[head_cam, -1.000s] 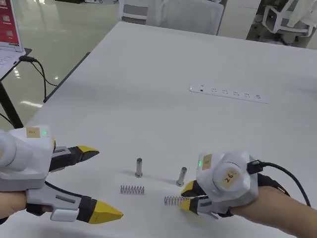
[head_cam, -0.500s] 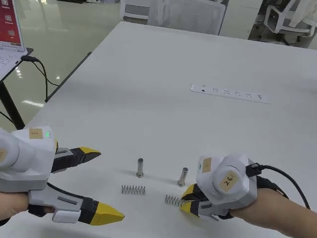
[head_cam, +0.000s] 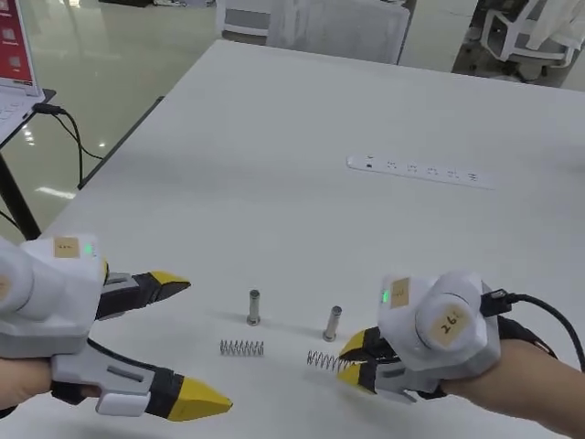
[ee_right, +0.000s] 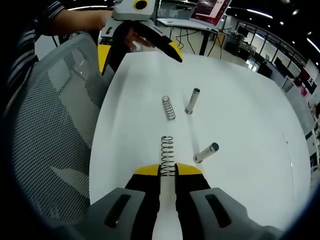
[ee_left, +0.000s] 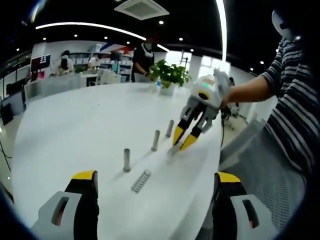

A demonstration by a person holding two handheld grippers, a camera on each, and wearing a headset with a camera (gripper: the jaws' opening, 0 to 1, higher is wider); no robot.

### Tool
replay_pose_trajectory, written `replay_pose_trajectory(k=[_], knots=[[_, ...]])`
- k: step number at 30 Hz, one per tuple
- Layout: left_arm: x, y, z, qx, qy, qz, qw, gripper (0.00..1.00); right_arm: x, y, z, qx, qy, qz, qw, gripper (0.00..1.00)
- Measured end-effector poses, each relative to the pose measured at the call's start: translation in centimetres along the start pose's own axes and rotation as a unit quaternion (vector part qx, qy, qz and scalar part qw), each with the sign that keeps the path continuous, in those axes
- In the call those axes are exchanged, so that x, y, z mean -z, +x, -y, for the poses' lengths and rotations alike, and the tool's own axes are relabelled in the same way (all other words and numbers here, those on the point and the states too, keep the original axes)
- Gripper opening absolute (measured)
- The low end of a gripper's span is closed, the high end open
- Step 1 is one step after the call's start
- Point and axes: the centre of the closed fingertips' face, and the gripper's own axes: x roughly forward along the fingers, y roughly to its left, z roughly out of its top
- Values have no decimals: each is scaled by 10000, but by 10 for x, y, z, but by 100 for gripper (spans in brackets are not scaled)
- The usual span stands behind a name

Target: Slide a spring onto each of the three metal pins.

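Two short metal pins [head_cam: 254, 306] [head_cam: 334, 323] stand upright on the white table [head_cam: 302, 165]. The left gripper view shows three pins in a row [ee_left: 126, 160] [ee_left: 155, 140] [ee_left: 170, 128]. My right gripper [head_cam: 352, 362] is shut on one end of a spring [head_cam: 322, 359], which sticks out leftward, just in front of the nearer pin [ee_right: 205, 152]. In its own view the right gripper [ee_right: 167, 171] holds that spring [ee_right: 167, 154] pointing forward. A second spring [head_cam: 241, 347] lies loose on the table. My left gripper [head_cam: 187, 340] stands open at the left, holding nothing.
A white power strip [head_cam: 420, 171] lies further back on the table. A laptop [head_cam: 11, 55] with a cable sits on a stand off the left edge. Office chairs [head_cam: 315, 23] stand beyond the far edge. A mesh chair [ee_right: 55, 115] is close by the front edge.
The right gripper has shifted slightly to the right with the spring still in its jaws. The left gripper, pins and loose spring have stayed where they were.
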Motion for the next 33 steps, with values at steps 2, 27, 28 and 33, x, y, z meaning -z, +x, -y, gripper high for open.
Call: replay_pose_trajectory(k=[2, 27, 28, 33], knots=[[3, 0, 2, 34, 18, -58, 10000, 88, -2, -3, 0, 6, -18, 22, 10000, 8], [-18, 66, 60, 1330, 434, -212, 9899, 49, -19, -29, -19, -71, -334, 81, 9994, 8], [-21, 69, 61, 1356, 426, -160, 9897, 47, -19, -29, -19, -69, -333, 77, 9994, 8], [-27, 79, 69, 1518, 464, -63, 9873, 38, -20, -33, -20, -54, -331, 114, 9994, 8]])
